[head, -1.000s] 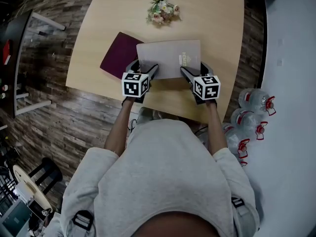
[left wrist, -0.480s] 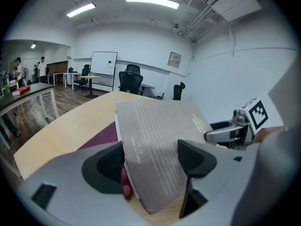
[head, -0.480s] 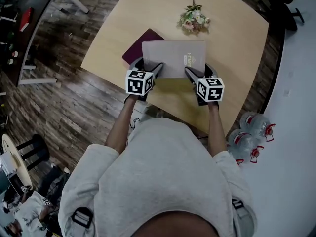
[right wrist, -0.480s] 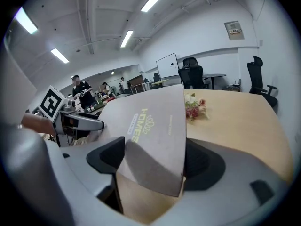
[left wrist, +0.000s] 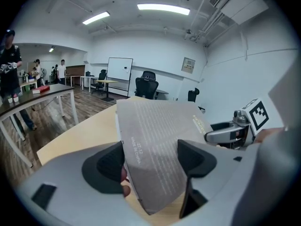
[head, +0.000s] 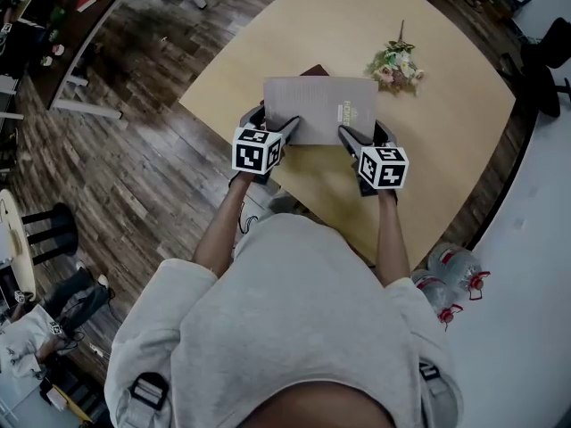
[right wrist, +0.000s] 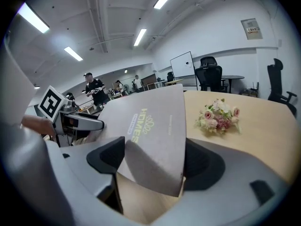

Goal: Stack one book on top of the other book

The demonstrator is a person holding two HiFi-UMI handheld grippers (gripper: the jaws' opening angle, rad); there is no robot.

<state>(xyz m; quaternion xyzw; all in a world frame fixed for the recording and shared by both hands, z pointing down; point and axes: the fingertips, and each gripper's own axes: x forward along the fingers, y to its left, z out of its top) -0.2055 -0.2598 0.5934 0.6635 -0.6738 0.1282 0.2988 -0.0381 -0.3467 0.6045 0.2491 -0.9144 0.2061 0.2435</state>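
With both forearms stretched forward side by side, my left tool (head: 275, 125) and right tool (head: 361, 134) each clamp a near corner of the grey, gold-lettered book (head: 317, 105), held over the maroon book (head: 313, 69) by the desk's (head: 437, 150) near edge.

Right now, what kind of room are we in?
Likely an open office or meeting room: a whiteboard on the wall, swivel office chairs and a long work table.
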